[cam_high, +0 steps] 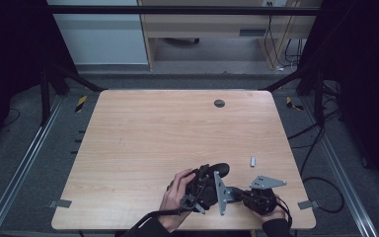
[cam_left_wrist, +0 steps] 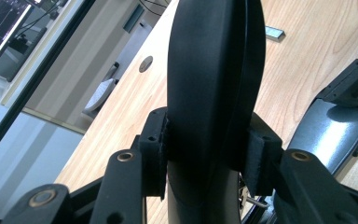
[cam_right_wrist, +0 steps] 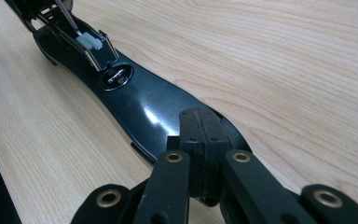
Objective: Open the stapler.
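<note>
A black mouse body (cam_left_wrist: 209, 70) stands on edge between the pads of my left gripper (cam_left_wrist: 209, 158), which is shut on it. In the high view this gripper (cam_high: 211, 174) sits near the table's front edge with the mouse body (cam_high: 222, 169) sticking out of its far side. My right gripper (cam_right_wrist: 200, 140) is shut on the near tip of a thin glossy black cover (cam_right_wrist: 140, 102) that lies low over the wood. The cover's far end carries a small white connector (cam_right_wrist: 89, 41). From above, the right gripper (cam_high: 237, 191) points left toward the left one.
A small silver metal piece (cam_high: 252, 161) lies on the wooden table (cam_high: 143, 133) just beyond the right gripper, also in the left gripper view (cam_left_wrist: 274, 31). A round dark grommet (cam_high: 219, 103) sits near the far edge. Cables trail on the floor at right.
</note>
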`<move>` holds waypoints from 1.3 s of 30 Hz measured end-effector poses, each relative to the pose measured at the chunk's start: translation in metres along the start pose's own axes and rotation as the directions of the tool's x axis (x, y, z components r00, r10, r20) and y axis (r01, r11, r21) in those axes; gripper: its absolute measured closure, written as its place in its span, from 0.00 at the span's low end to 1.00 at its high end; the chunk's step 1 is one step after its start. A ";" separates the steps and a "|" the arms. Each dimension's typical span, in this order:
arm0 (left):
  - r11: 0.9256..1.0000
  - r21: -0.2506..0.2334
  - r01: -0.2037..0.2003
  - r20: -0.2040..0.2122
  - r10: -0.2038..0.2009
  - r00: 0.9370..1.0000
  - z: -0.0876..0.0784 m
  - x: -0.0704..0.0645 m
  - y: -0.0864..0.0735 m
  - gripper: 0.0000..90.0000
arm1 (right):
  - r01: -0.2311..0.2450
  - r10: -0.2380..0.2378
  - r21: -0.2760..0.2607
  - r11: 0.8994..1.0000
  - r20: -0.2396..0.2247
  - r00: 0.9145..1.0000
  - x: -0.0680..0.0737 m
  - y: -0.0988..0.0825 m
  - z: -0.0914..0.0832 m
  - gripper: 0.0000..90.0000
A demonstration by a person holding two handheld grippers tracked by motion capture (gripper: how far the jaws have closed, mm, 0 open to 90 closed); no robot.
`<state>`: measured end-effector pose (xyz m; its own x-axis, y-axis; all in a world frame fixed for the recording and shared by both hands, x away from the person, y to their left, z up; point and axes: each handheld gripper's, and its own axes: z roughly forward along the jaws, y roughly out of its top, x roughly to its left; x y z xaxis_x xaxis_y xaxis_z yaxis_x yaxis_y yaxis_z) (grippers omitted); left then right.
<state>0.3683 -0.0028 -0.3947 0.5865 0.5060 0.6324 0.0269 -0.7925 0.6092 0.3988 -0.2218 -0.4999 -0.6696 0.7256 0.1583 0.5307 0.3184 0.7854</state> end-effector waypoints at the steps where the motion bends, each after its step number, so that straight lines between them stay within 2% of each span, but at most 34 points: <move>1: 1.000 0.000 0.007 0.000 -0.007 1.000 -0.001 0.001 0.000 0.64 | 0.001 -0.001 0.000 1.000 0.001 1.000 0.000 0.000 0.000 1.00; 9: 0.999 -0.007 0.050 -0.003 -0.050 0.999 -0.007 0.009 -0.004 0.64 | 0.002 -0.002 -0.001 1.000 0.000 1.000 0.000 0.000 0.000 1.00; 14: 0.998 -0.009 0.064 -0.005 -0.064 0.998 -0.010 0.013 -0.006 0.64 | 0.002 -0.002 0.000 1.000 0.000 1.000 0.000 0.000 0.000 1.00; 16: 0.996 -0.017 0.086 -0.006 -0.086 0.996 -0.011 0.014 -0.007 0.65 | -0.001 0.001 0.002 1.000 0.001 1.000 0.001 0.000 0.000 1.00; 22: 0.993 -0.020 0.114 -0.004 -0.114 0.993 -0.014 0.020 -0.009 0.65 | 0.004 -0.004 0.001 1.000 0.006 1.000 0.000 0.000 0.000 1.00; 39: 0.986 -0.030 0.164 -0.011 -0.165 0.986 -0.023 0.030 -0.016 0.64 | 0.001 -0.001 0.003 1.000 0.008 1.000 0.001 0.000 0.000 1.00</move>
<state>0.3671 0.0330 -0.3750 0.5652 0.6332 0.5287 0.0988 -0.6882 0.7187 0.3980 -0.2209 -0.4993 -0.6660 0.7301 0.1530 0.5315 0.3206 0.7840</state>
